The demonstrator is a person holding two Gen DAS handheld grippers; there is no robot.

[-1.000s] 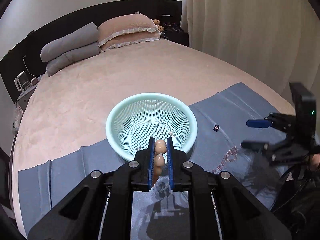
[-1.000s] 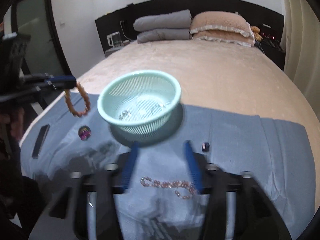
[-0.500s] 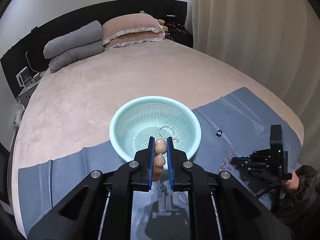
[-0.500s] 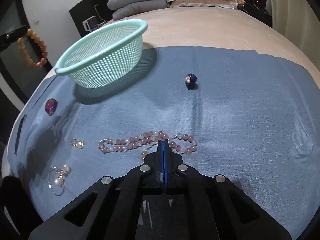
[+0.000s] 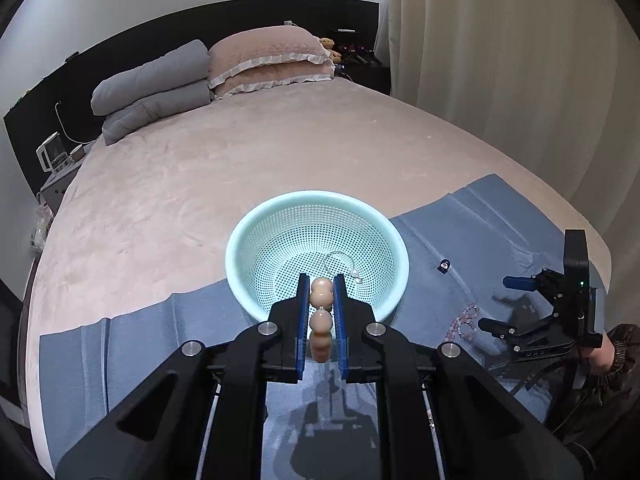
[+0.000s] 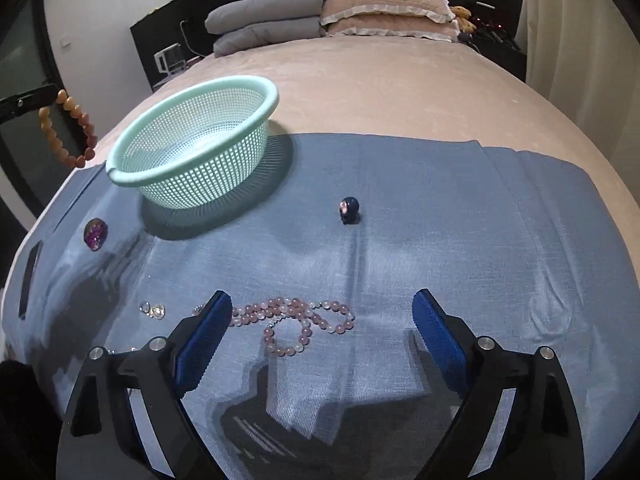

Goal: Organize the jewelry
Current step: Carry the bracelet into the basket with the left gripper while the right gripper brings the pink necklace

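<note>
Lying crosswise just ahead of the wide-open right claw (image 6: 322,314), the pink beaded necklace (image 6: 294,320) is waiting, while the left claw (image 5: 322,300) is clamping an orange bead bracelet (image 5: 321,312) just before the mint plastic mesh basket (image 5: 256,224).

We note an amber bead bracelet (image 5: 321,312) pinched at the near rim of the mint mesh basket (image 6: 192,148), which holds a thin ring with pearls (image 5: 340,264). On the blue cloth (image 6: 440,208) — pink bead strand (image 6: 296,320) looped flat, dark charm (image 6: 349,209) upright, purple stone (image 6: 95,233), clear crystals (image 6: 153,309).
</note>
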